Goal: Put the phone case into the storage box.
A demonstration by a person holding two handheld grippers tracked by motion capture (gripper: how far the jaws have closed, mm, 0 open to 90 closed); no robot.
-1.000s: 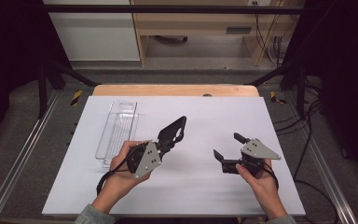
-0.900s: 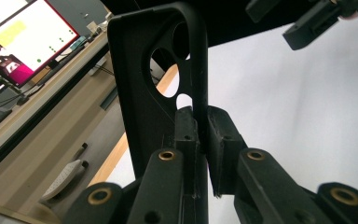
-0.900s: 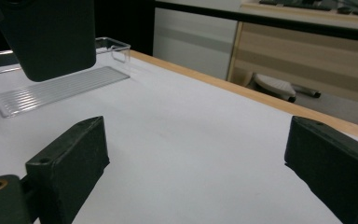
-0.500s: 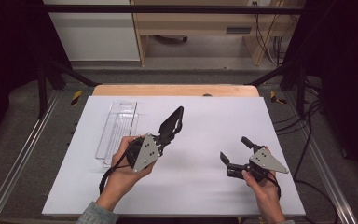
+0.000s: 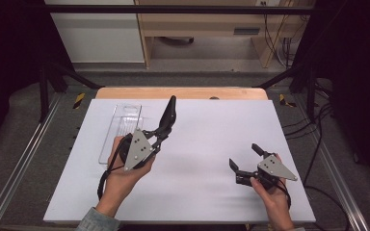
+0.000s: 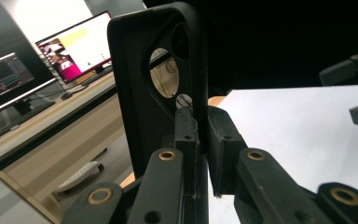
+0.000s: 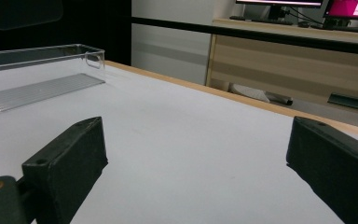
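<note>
The flat black plastic case with a rounded cut-out at its far end [image 5: 168, 115] is pinched by its lower edge in the left hand-held gripper [image 5: 160, 137], whose jaws are pressed together on it. The case stands up off the white tabletop [image 5: 202, 144], slanting away from the person's left hand [image 5: 120, 173], with its free end above and beyond the jaws. In the left gripper view the case [image 6: 154, 79] rises straight out of the clamped jaws and blocks the middle of the sight line; monitors on a wooden desk [image 6: 42, 60] show to one side of it, the white surface to the other.

Just beside the left hand-held gripper, on its outer side, lies a long clear plastic tray with a ribbed floor [image 5: 121, 130], resting on the tabletop and apart from the case.

The right hand-held gripper [image 5: 244, 161] sits low over the tabletop, well apart from the left one, its jaws spread with nothing between them. In the right gripper view bare white surface lies between the two black jaws, with the clear tray [image 7: 37, 70] farther off to one side.
</note>
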